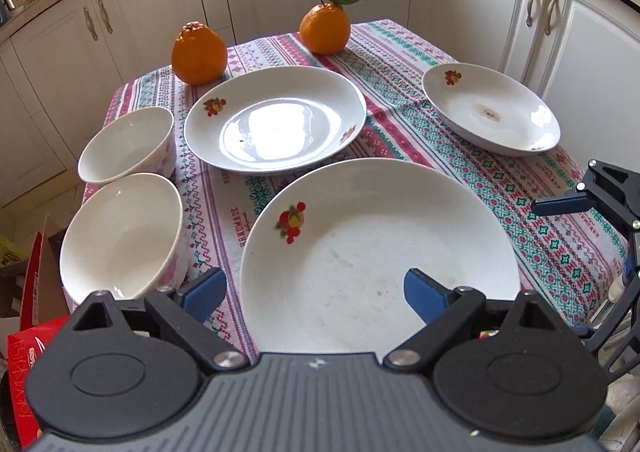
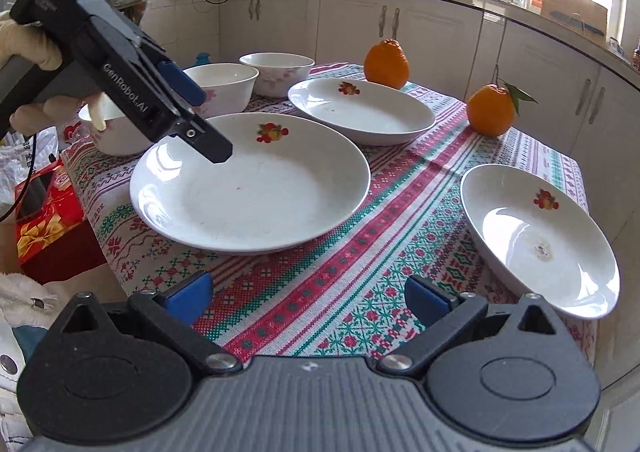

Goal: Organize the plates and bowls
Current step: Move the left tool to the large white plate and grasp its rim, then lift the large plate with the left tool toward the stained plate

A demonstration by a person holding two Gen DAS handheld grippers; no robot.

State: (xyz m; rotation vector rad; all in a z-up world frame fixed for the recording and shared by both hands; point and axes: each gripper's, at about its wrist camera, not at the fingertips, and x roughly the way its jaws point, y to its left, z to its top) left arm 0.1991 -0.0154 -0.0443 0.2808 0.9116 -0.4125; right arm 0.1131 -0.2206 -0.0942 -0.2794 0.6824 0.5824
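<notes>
with both our left tongs (image 1: pixel 308 294) and right tongs (image 2: pixel 308 298) spread and empty, the big plate (image 1: pixel 360 252) at lower centre risked sliding off the tablecloth (image 1: pixel 460 160) if nudged.

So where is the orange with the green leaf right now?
The round orange with the green leaf sits at the table's far edge, behind the middle white ceramic plate, right of the leafless orange.
</notes>
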